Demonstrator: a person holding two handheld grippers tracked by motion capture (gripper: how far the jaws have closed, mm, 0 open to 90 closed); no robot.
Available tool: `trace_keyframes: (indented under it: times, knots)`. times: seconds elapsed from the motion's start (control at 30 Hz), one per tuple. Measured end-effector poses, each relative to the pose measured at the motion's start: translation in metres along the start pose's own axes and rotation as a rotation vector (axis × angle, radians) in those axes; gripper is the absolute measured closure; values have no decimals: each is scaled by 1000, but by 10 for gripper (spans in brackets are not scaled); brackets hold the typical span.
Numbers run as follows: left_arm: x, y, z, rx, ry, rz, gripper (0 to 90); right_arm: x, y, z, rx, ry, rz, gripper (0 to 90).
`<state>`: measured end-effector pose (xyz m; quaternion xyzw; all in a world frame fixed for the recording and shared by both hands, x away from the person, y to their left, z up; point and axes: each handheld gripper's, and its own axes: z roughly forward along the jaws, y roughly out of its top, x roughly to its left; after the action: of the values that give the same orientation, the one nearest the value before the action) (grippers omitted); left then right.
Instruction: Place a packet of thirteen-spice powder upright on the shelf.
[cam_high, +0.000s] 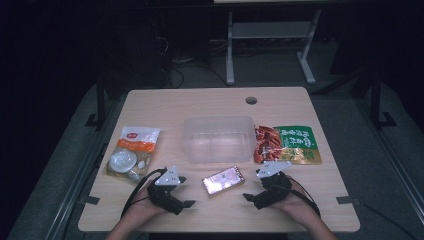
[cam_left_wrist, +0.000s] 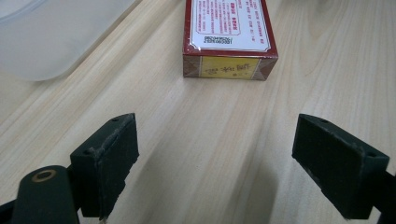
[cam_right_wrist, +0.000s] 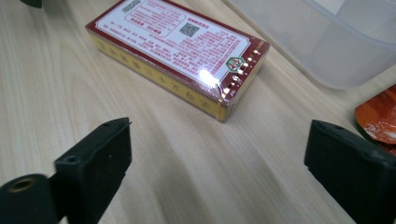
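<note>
A flat red-and-gold box (cam_high: 223, 180) wrapped in film lies on the wooden table (cam_high: 210, 105) near its front edge. My left gripper (cam_high: 186, 192) rests on the table to the box's left, open, with bare wood between its jaws. The box (cam_left_wrist: 227, 36) sits just ahead of it. My right gripper (cam_high: 248, 196) rests to the box's right, open and holding nothing, and the box (cam_right_wrist: 180, 49) lies ahead and left of its jaws. A clear plastic container (cam_high: 218, 139) stands behind the box at the table's middle.
An orange-and-white snack bag (cam_high: 131, 152) lies at the left. A red-and-green bag (cam_high: 286, 144) lies right of the container. A round cable hole (cam_high: 251, 100) is near the far edge. A metal stand (cam_high: 270, 40) is on the floor beyond.
</note>
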<state>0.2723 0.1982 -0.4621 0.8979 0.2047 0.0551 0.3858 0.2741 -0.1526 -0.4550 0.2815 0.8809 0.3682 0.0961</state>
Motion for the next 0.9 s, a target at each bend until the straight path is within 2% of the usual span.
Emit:
trace_keyframes:
  times: [0.17, 0.27, 0.3, 0.33, 0.47, 0.5, 0.63, 0.67, 0.7, 0.73, 0.77, 0.8, 0.83, 0.9]
  knots:
    - [0, 1, 0, 6, -1, 5, 139, 0, 4, -2, 4, 29, -3, 189]
    - [0, 1, 1, 12, 7, 5, 141, 0, 8, -4, -22, 40, 4, 251]
    - [0, 1, 2, 12, 8, 7, 141, 1, 10, -6, -41, 37, 13, 306]
    - [0, 1, 2, 12, 8, 7, 141, 1, 10, -6, -41, 37, 13, 306]
    - [-3, -2, 1, 13, 2, 18, 141, 5, 21, -8, -66, 34, -3, 419]
    - [-5, -1, 1, 8, 4, 14, 141, 6, 26, -6, -77, 40, -10, 478]
    - [-6, 0, 2, 8, -5, 20, 141, 5, 33, -3, -92, 48, -14, 535]
    - [-6, 0, 2, 15, -4, 23, 141, 3, 37, -2, -101, 69, -18, 571]
    - [-5, 0, 3, 17, -8, 21, 141, 3, 42, 1, -101, 69, -22, 623]
    - [-5, 0, 3, 12, -9, 17, 141, 3, 42, 1, -101, 69, -22, 623]
    - [-5, 1, 3, 14, -9, 15, 141, 2, 46, 5, -98, 71, -23, 691]
    - [-4, 1, 3, 16, -7, 18, 141, 2, 46, 5, -98, 71, -23, 691]
    - [-4, 1, 3, 17, -5, 20, 141, 0, 50, 8, -100, 63, -32, 770]
    - [-4, 1, 3, 17, -5, 20, 141, 0, 51, 9, -105, 64, -31, 798]
